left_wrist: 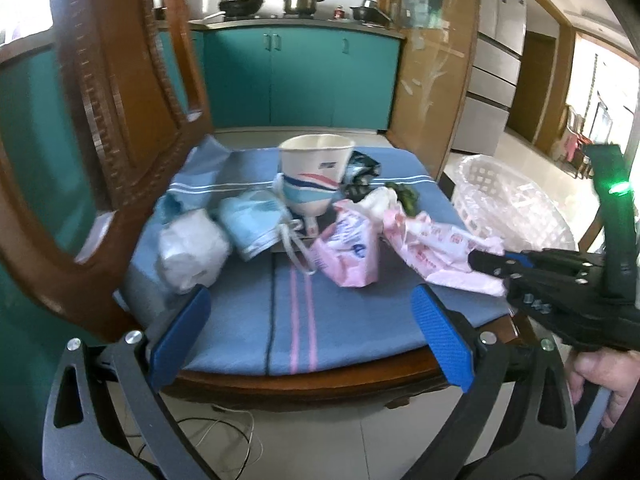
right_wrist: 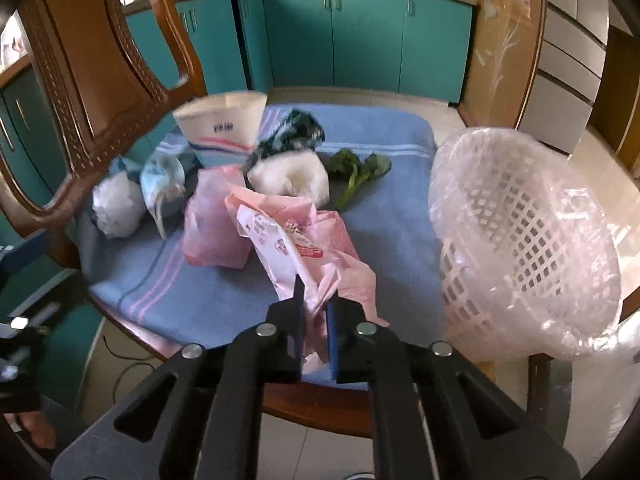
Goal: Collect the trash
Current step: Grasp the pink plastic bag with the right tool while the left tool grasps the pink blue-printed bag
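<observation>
A wooden chair (left_wrist: pixel 100 128) fills both views, its seat covered by a blue towel (left_wrist: pixel 340 320) with pink and white stripes. Behind it runs a row of teal cabinets (left_wrist: pixel 296 76) with pots on the counter above. Just beside the chair on the right stands a white lattice basket (right_wrist: pixel 520 240) lined with a clear plastic bag, its mouth tilted toward the seat.

The trash lies in a loose heap on the towel. At the back stands a paper cup (left_wrist: pixel 316 172), upright and dented at the rim. A dark wrapper (right_wrist: pixel 292 132) sits just right of the cup, and a green leaf (right_wrist: pixel 356 172) lies on the towel farther right. A white wad (right_wrist: pixel 288 178) rests between wrapper and leaf. At the left edge sits a crumpled white bag (left_wrist: pixel 192 252), with a light blue face mask (left_wrist: pixel 252 224) beside it, touching the cup's base. In front stands a small pink bag (left_wrist: pixel 352 252).

The right gripper (right_wrist: pixel 314 312) has its jaws nearly together, pinching the near end of a pink printed bag (right_wrist: pixel 288 240) that lies across the right front of the seat; a fold of plastic shows between the pads. The left gripper (left_wrist: pixel 312 336) hangs over the front edge of the seat with its jaws wide apart and nothing between them, the blue pads (left_wrist: pixel 440 340) flanking bare towel
</observation>
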Available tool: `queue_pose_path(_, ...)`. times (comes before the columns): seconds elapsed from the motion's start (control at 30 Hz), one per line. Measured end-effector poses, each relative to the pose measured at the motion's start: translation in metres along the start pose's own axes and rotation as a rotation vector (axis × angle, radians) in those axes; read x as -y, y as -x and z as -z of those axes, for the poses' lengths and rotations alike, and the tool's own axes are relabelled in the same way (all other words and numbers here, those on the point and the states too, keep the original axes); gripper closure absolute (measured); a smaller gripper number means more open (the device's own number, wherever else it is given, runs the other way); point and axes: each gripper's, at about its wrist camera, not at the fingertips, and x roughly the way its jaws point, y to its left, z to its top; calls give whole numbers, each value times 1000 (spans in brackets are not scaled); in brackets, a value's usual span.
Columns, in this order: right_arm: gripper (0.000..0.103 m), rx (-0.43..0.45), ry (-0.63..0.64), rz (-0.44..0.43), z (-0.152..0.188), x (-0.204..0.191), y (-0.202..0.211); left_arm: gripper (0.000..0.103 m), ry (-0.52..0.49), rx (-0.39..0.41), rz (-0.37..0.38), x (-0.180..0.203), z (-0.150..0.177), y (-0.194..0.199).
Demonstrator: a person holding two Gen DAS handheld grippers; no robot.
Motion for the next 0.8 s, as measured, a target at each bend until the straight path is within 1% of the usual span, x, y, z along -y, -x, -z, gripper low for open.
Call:
queue_pose_path(0.13, 94, 106, -107, -45, 4, 20, 33, 3, -27, -33, 39, 15, -7, -18)
queue_pose_path(0.17, 94, 144, -147, -79, 5, 28, 42, 3, -33, -39, 46, 18, -9, -23)
queue_pose_path(0.2, 94, 170, -175, -93, 4, 33, 48, 4, -42, -47, 56, 22, -11, -29)
queue_pose_path(0.23, 94, 188, -189, -94, 3, 35, 50, 4, -51, -54, 61, 26, -14, -35)
queue_pose_path(0.27, 94, 208, -204, -90, 3, 39, 54, 9, -56, -59, 62, 29, -15, -40)
queue_pose_path(0.3, 94, 213, -213, -90, 2, 41, 53, 15, -63, -69, 62, 32, -18, -47)
queue_pose_path(0.33, 94, 212, -221, -93, 2, 43, 52, 18, -71, -79, 61, 36, -19, -54)
queue_pose_path(0.4, 94, 199, -220, -100, 2, 43, 50, 30, -92, -103, 62, 43, -23, -68)
queue_pose_path(0.47, 94, 192, -208, -103, 2, 39, 48, 33, -109, -121, 55, 48, -25, -81)
queue_pose_path(0.53, 94, 188, -199, -103, 1, 36, 46, 47, -110, -147, 50, 48, -25, -94)
queue_pose_path(0.6, 94, 188, -188, -100, 2, 33, 47, 91, -83, -182, 67, 45, -24, -101)
queue_pose_path(0.63, 94, 187, -187, -101, 3, 34, 47, 91, -61, -183, 82, 41, -24, -100)
queue_pose_path(0.67, 94, 187, -187, -102, 3, 35, 47, 95, -53, -178, 94, 40, -24, -97)
queue_pose_path(0.7, 94, 190, -189, -102, 3, 36, 48, 96, -47, -167, 101, 38, -25, -91)
queue_pose_path(0.8, 94, 202, -198, -105, 2, 39, 50, 96, -23, -117, 125, 31, -27, -66)
